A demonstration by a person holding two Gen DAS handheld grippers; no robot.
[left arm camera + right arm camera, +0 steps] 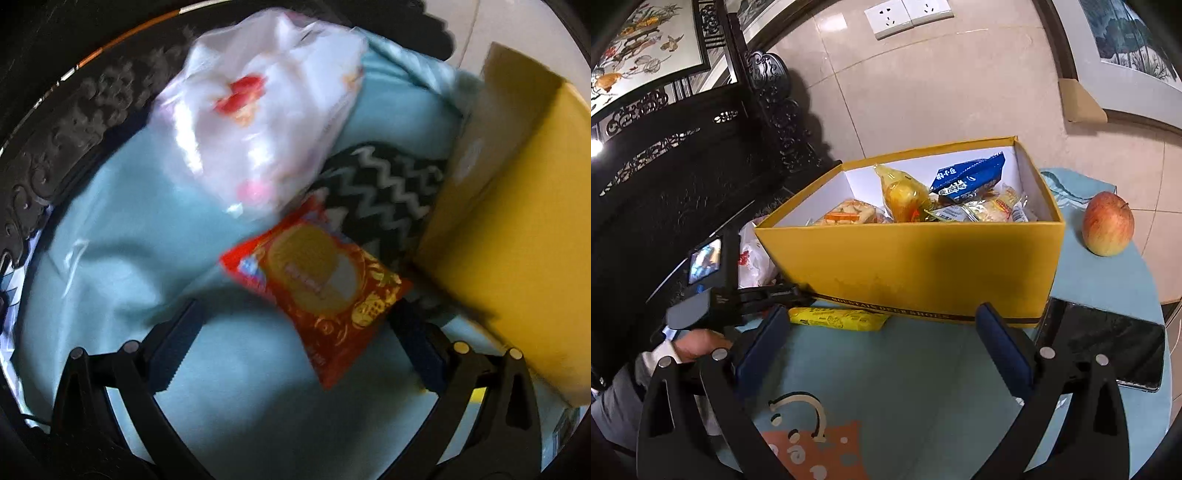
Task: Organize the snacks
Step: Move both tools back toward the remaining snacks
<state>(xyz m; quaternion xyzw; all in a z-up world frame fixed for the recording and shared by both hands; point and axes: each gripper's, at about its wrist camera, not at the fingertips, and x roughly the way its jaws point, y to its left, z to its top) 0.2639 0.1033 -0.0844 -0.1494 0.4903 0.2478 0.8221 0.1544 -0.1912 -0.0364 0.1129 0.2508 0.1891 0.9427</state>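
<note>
In the left wrist view, the left gripper (295, 332) stood spread wide and empty over the light blue cloth (129, 240); a red snack packet (317, 291) lay between and just ahead of its fingers, beside the yellow box (517, 221).

In the right wrist view, the right gripper (882, 339) gaped empty before the yellow box, a yellow snack packet (838, 318) just ahead against the box wall.

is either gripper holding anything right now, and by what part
Nothing is held. The left gripper is open around the red snack packet without clamping it; the right gripper is open and empty.
</note>
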